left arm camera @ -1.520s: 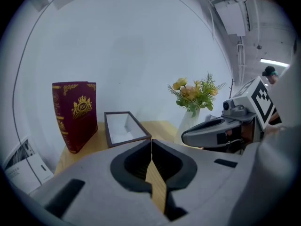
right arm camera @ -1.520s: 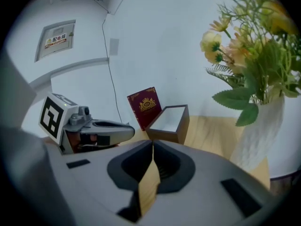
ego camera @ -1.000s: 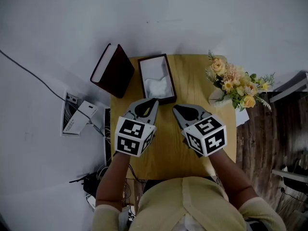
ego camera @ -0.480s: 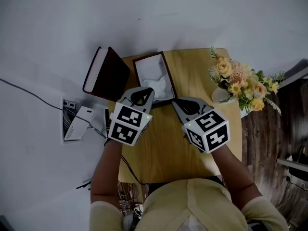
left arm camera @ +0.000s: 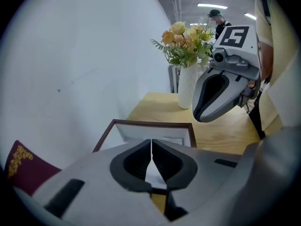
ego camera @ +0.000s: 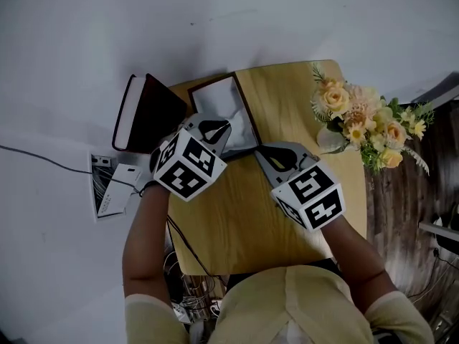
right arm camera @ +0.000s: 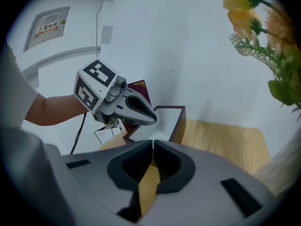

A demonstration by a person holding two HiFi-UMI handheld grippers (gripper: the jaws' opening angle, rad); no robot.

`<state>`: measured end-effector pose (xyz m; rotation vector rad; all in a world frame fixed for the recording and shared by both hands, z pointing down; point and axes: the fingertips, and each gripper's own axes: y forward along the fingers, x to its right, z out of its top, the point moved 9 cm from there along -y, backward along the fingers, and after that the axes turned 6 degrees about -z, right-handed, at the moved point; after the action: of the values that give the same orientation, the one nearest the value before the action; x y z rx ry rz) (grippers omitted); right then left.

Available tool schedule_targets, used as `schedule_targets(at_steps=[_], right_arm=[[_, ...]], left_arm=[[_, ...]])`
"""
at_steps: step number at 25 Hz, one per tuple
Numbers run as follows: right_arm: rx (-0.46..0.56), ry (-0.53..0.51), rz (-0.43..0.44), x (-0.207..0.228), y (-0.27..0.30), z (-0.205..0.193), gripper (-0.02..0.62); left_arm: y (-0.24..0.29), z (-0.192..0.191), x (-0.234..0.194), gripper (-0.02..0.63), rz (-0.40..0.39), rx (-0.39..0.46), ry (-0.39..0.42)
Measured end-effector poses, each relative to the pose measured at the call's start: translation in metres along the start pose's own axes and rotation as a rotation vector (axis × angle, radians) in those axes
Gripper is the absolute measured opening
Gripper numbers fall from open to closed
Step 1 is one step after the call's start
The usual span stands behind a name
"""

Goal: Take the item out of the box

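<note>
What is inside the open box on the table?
The box shows only white lining, with a crumpled white mass toward its near end. The shut left gripper hangs over that end and covers part of it, so no distinct item can be made out.

Dim, even light, soft shadows — gripper views (fisheye) darken and bend at the edges.

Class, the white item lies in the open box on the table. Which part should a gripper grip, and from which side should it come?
Probably the crumpled hump of the white item, from above: the box walls it in on every side, and only the top is open. The left gripper, the nearer one, is shut and must open first.
</note>
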<state>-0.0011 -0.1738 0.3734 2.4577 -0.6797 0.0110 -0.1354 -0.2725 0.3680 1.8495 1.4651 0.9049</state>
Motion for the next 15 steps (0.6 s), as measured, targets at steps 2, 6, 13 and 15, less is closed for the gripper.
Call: schedule_targets(at_steps=[2, 6, 13, 15], right_arm=[[-0.01, 0.001, 0.004, 0.001, 0.0, -0.002, 0.031], [-0.019, 0.014, 0.007, 0.004, 0.001, -0.005, 0.031], [-0.035, 0.022, 0.003, 0.006, 0.003, -0.015, 0.031], [-0.035, 0.026, 0.0, 0.007, 0.003, -0.017, 0.031]], left_arm=[[0.005, 0.002, -0.002, 0.023, -0.049, -0.019, 0.022], [0.014, 0.001, -0.001, 0.023, -0.131, -0.091, 0.085], [0.025, 0.0, -0.003, 0.025, -0.239, -0.179, 0.174], [0.026, 0.003, -0.004, 0.025, -0.261, -0.201, 0.199]])
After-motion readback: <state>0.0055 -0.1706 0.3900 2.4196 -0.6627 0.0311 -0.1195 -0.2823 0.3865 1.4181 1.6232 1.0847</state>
